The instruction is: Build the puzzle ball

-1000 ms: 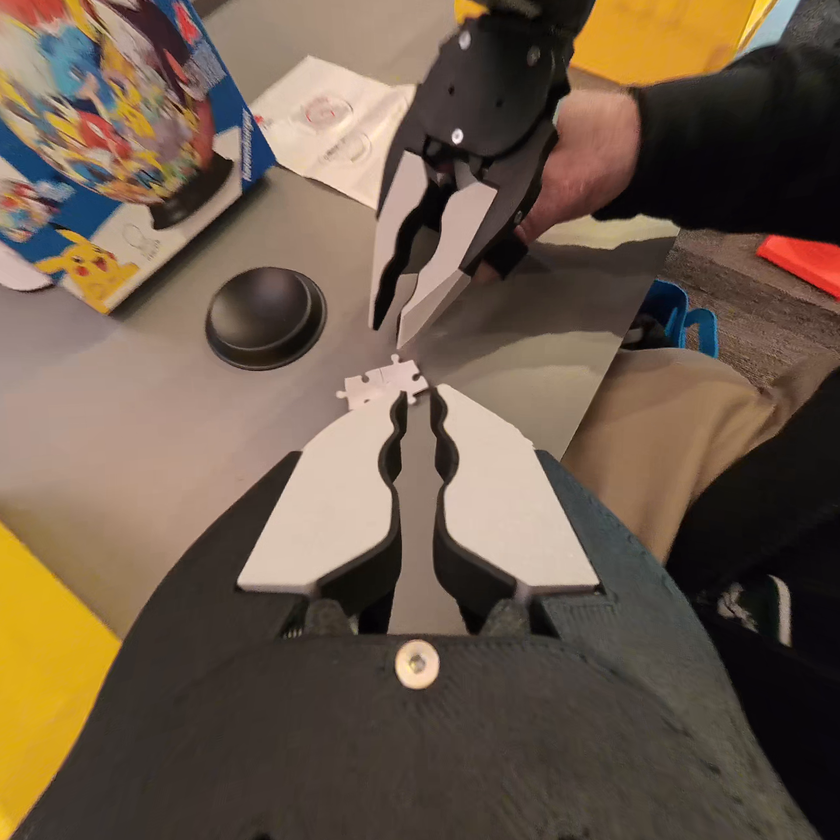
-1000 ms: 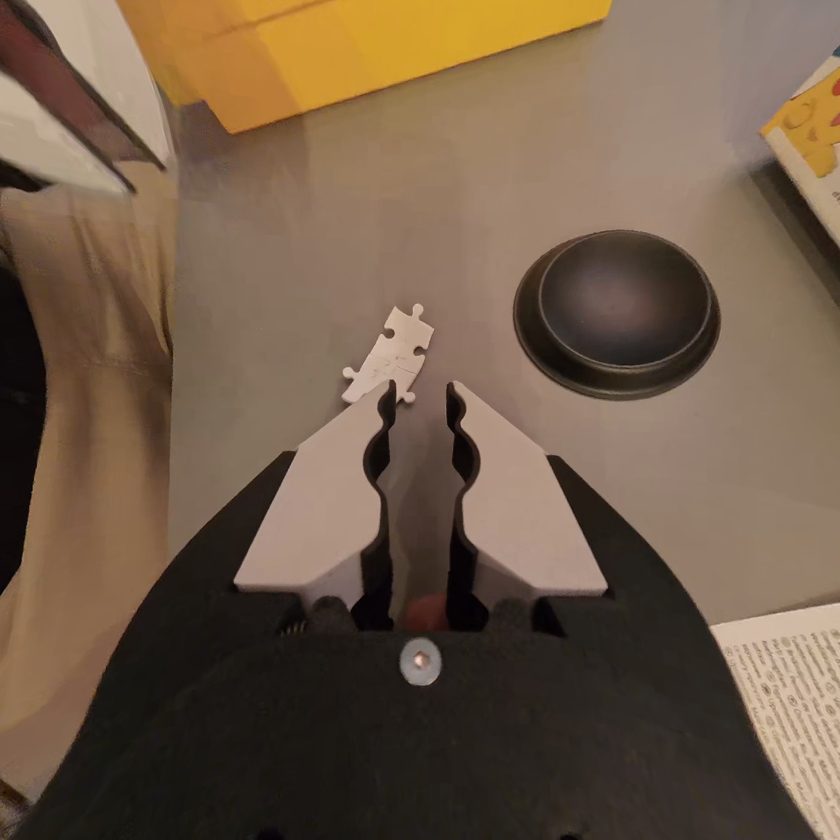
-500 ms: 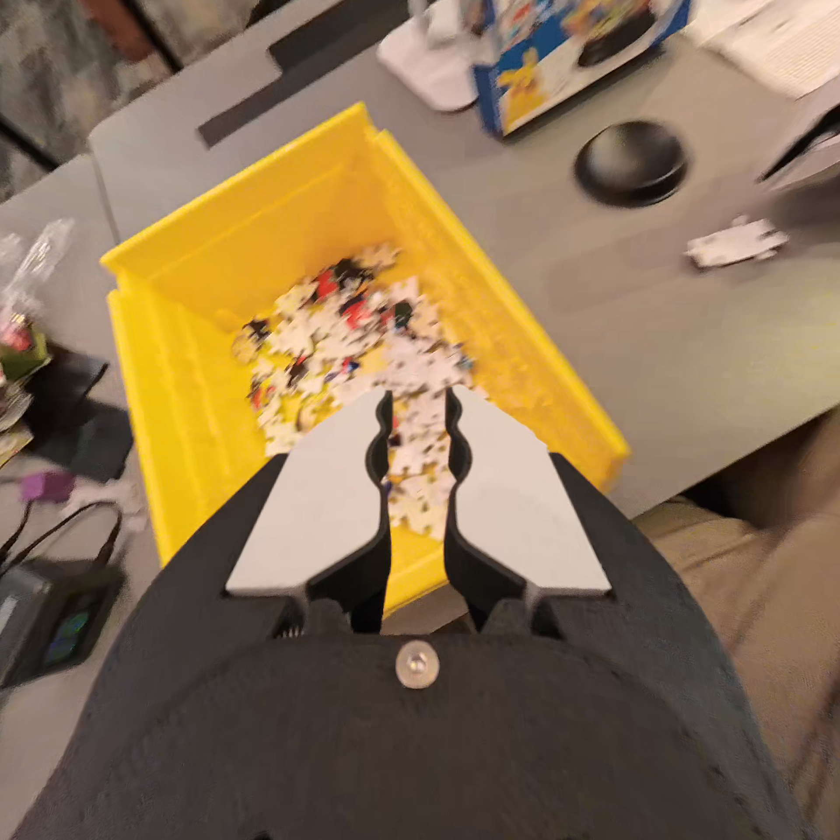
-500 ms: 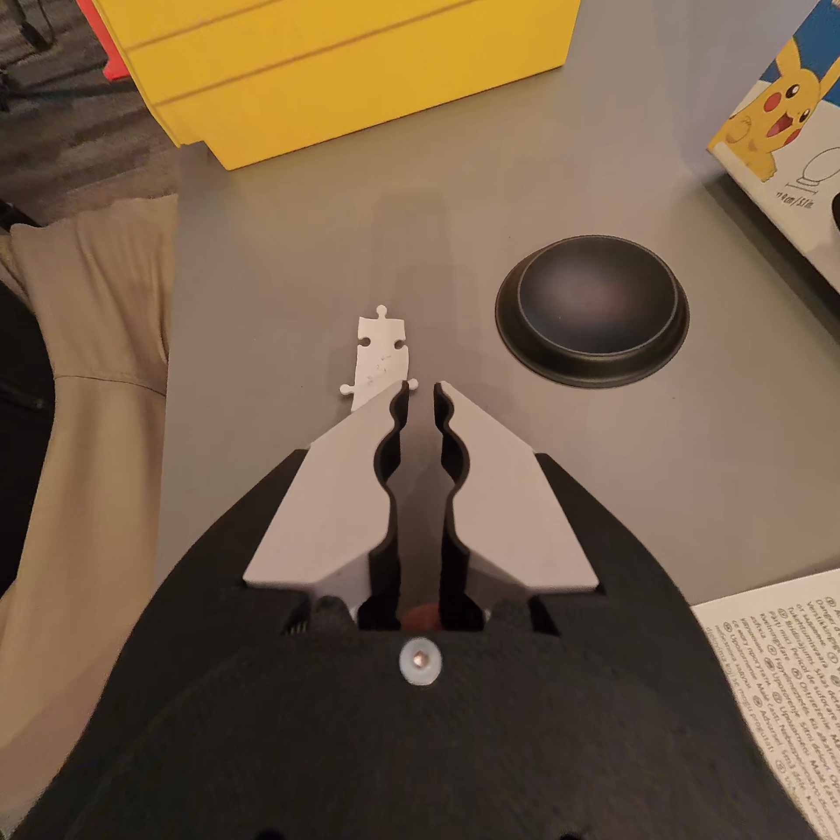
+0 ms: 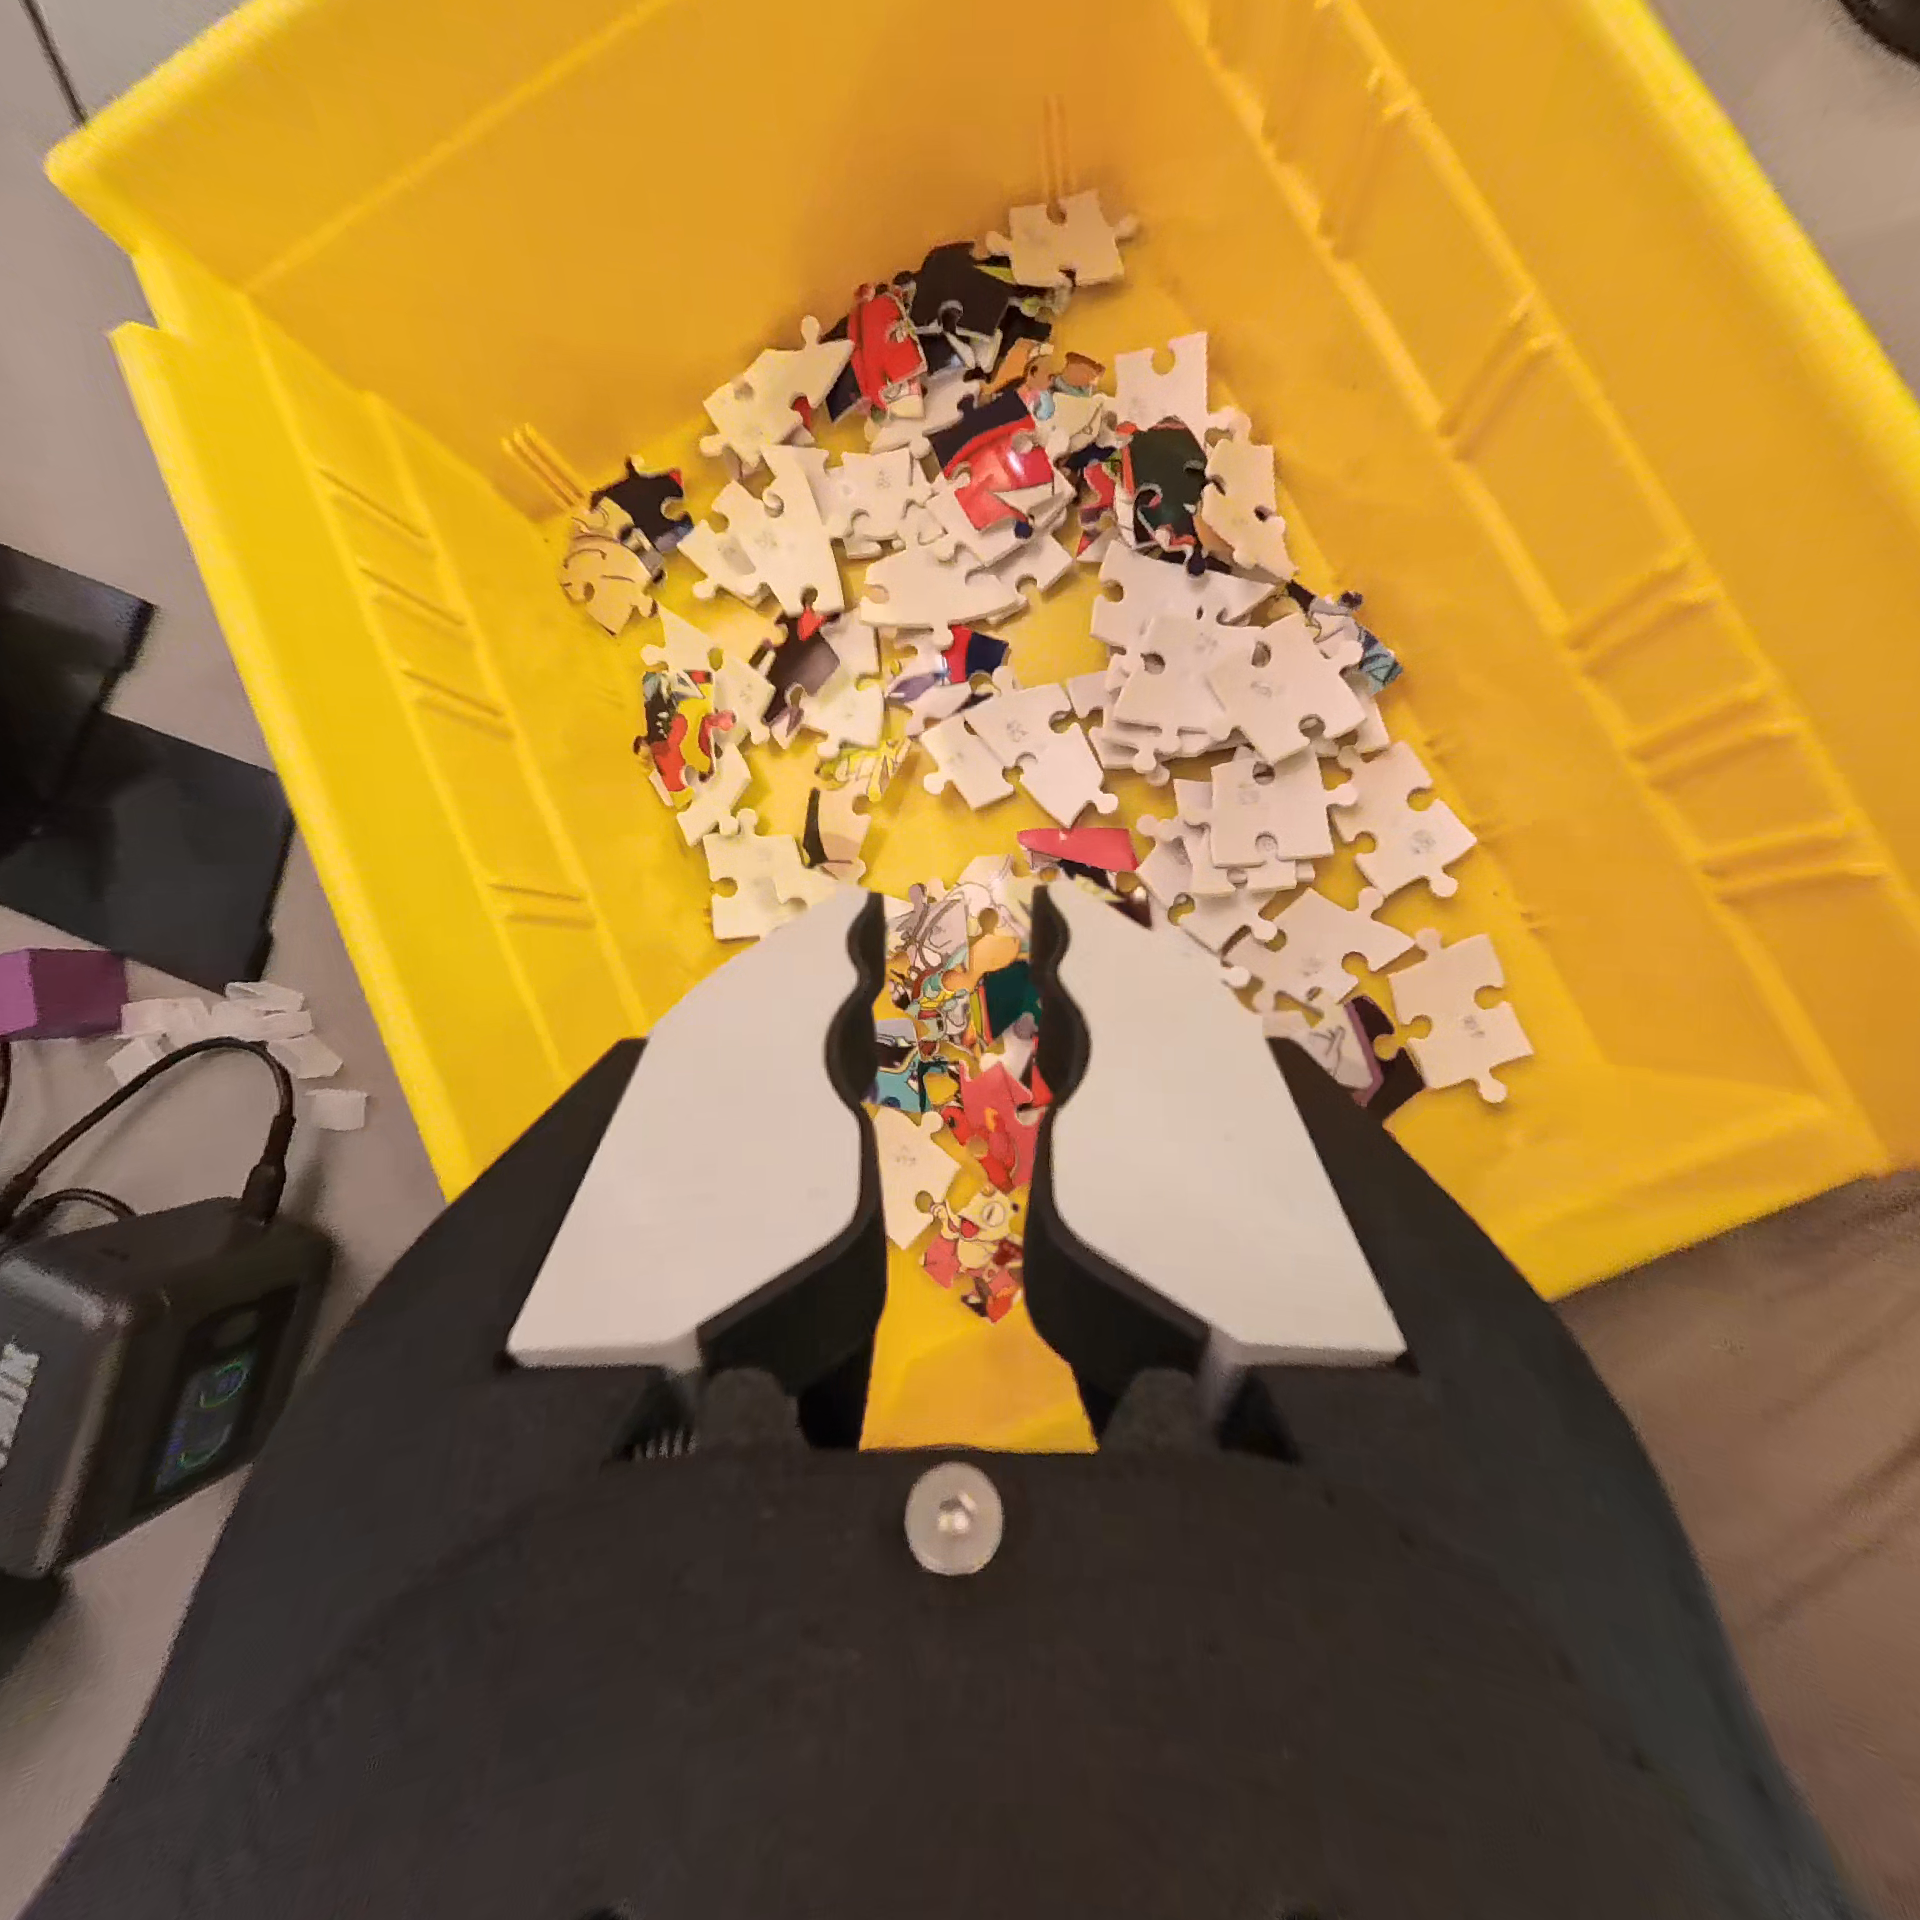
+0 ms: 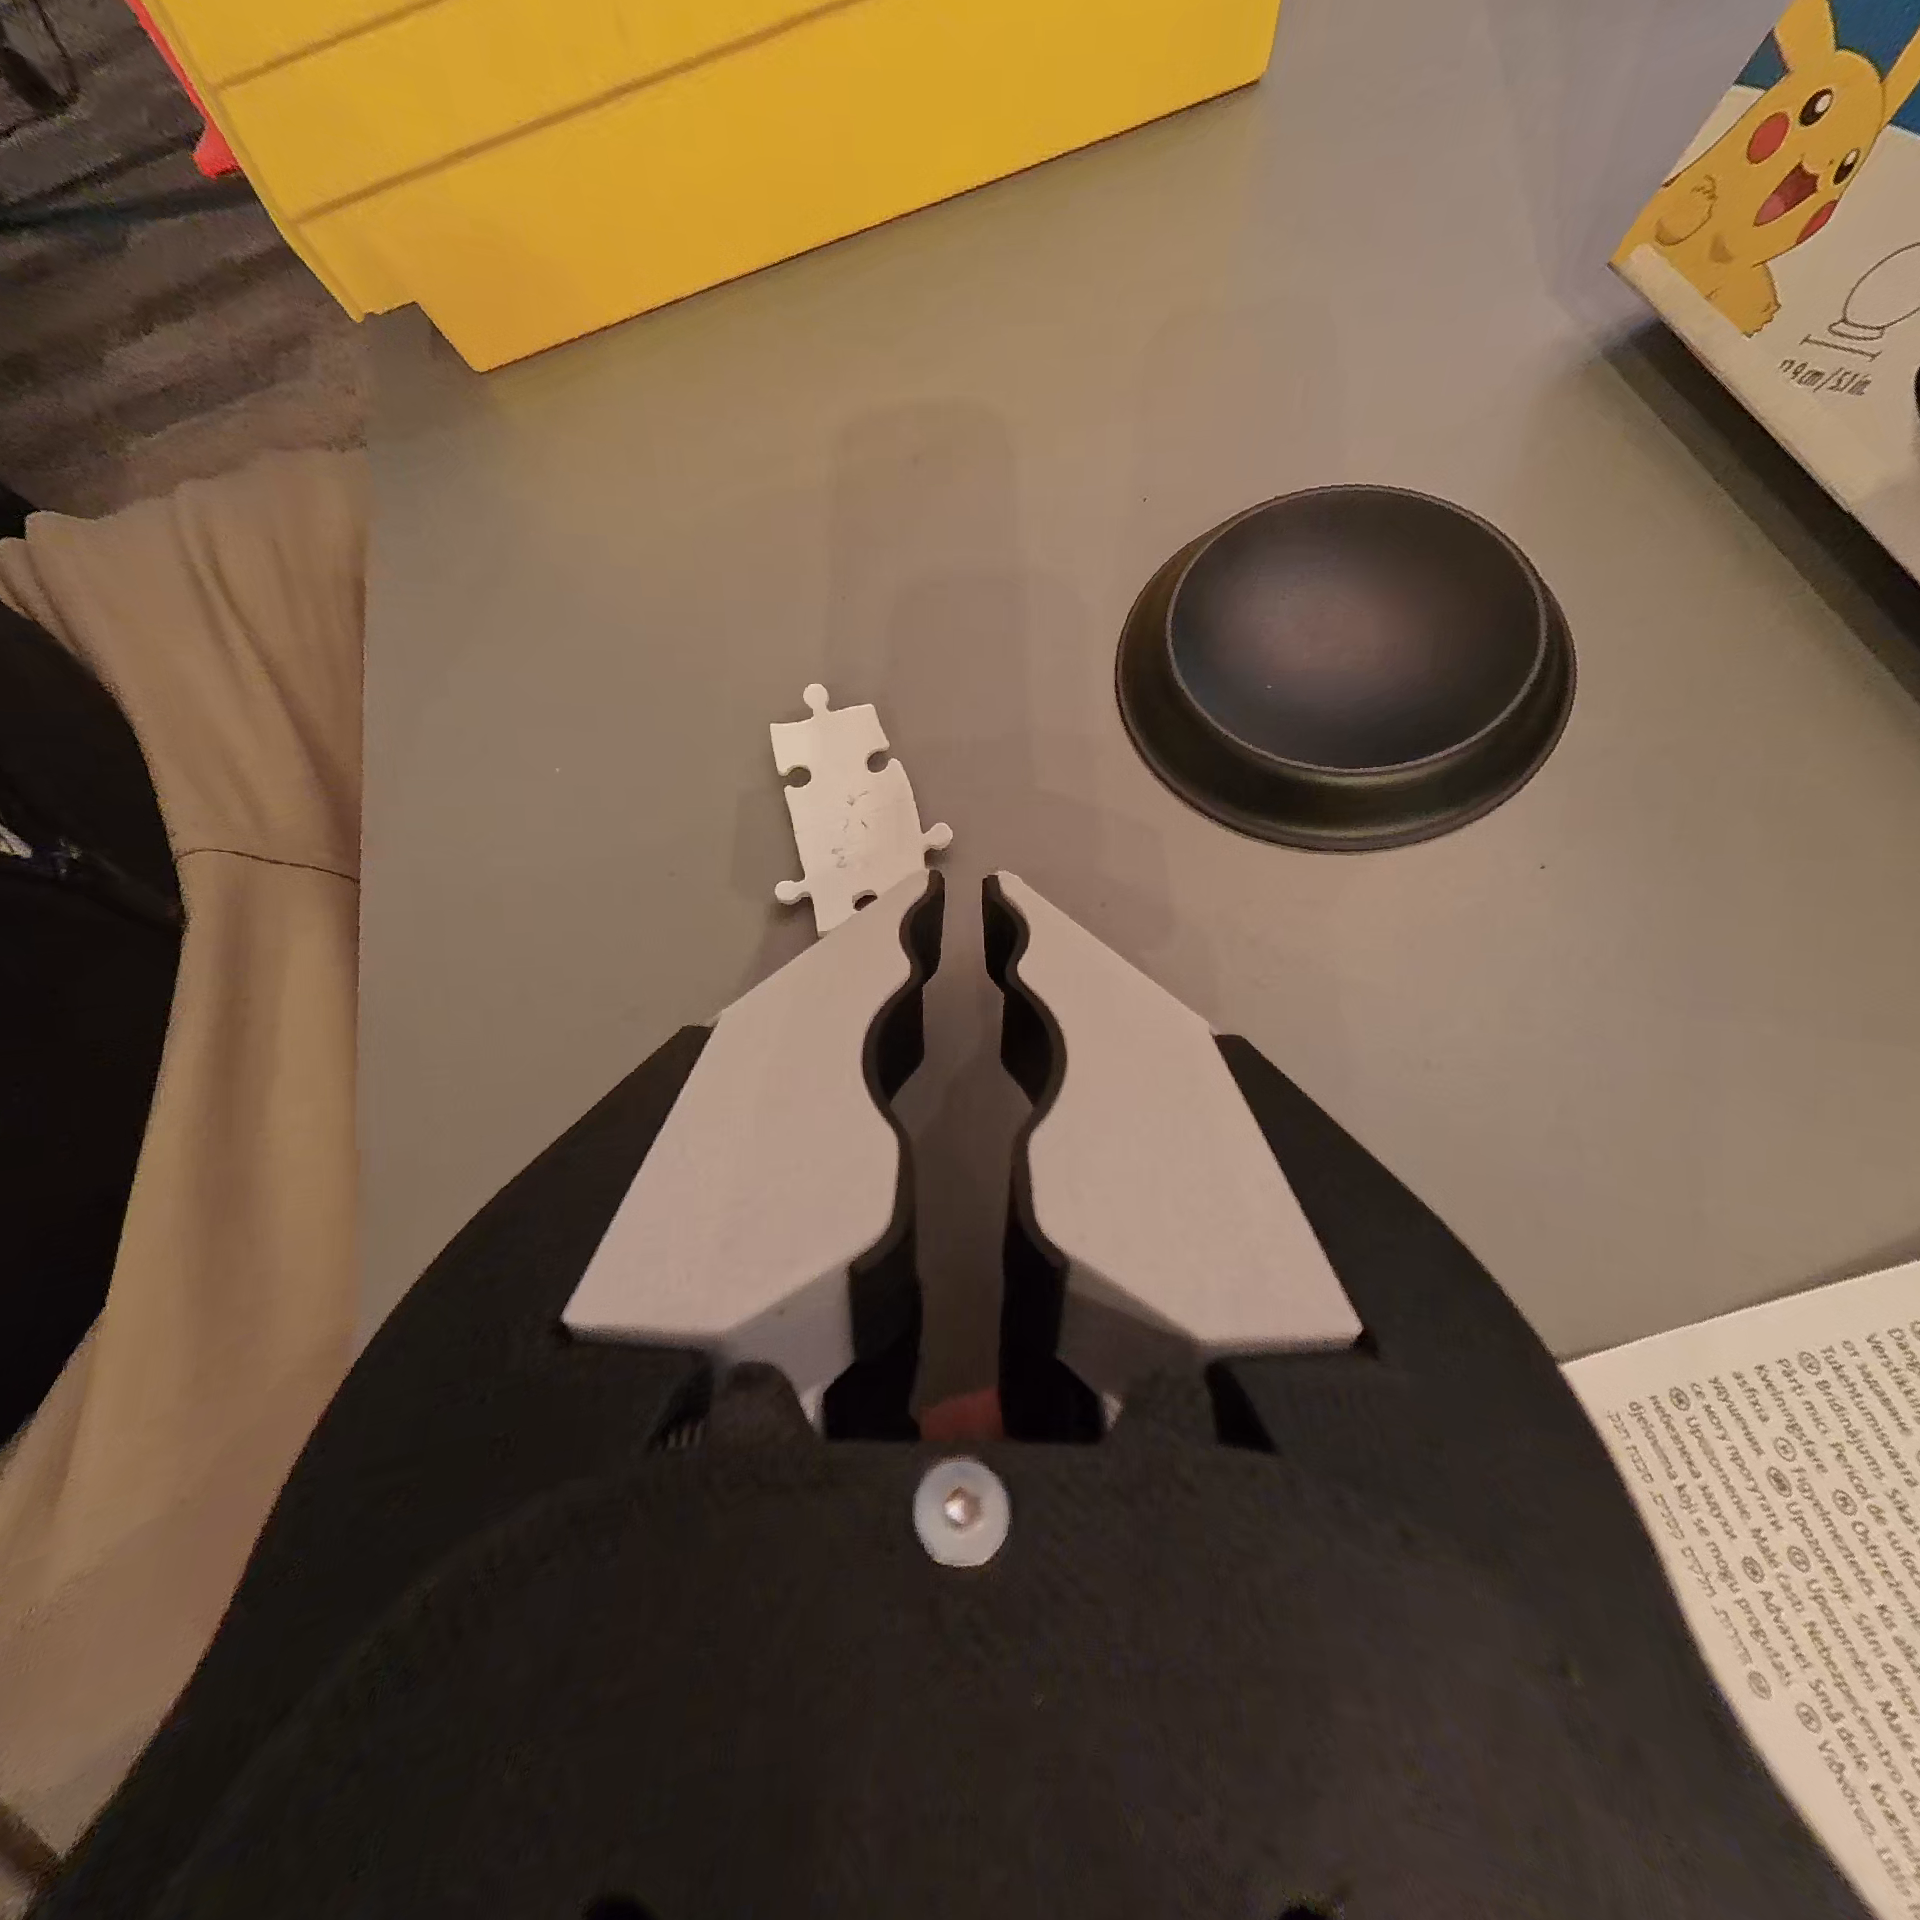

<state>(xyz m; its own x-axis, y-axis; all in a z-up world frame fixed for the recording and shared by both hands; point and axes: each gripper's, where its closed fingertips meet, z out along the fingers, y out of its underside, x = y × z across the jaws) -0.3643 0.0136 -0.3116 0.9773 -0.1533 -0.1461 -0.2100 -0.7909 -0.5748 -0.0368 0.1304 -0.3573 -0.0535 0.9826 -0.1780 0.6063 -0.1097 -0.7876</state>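
Observation:
In the left wrist view a yellow bin (image 5: 1558, 520) holds several loose puzzle pieces (image 5: 1039, 644), some white side up, some showing colour. My left gripper (image 5: 958, 904) hangs over the near end of the pile, open and empty. In the right wrist view two joined white pieces (image 6: 852, 810) lie flat on the grey table (image 6: 623, 520). My right gripper (image 6: 964, 883) is just to their right and a little nearer, its left finger overlapping their near corner in the view. Its jaws stand a narrow gap apart with nothing between them. A black round stand (image 6: 1345, 665) sits to the right.
The bin's yellow outer wall (image 6: 727, 135) stands at the far side of the table. The puzzle box (image 6: 1787, 208) is at the far right, a printed leaflet (image 6: 1766, 1507) at the near right. A person's beige trouser leg (image 6: 187, 831) is along the table's left edge. A black device with a cable (image 5: 125, 1351) lies left of the bin. About 35 cm separates my left fingertips from my right.
My left gripper has swung away from the joined pieces to over the yellow bin and opened wider. My right gripper stays by the joined pieces and its jaws have narrowed.

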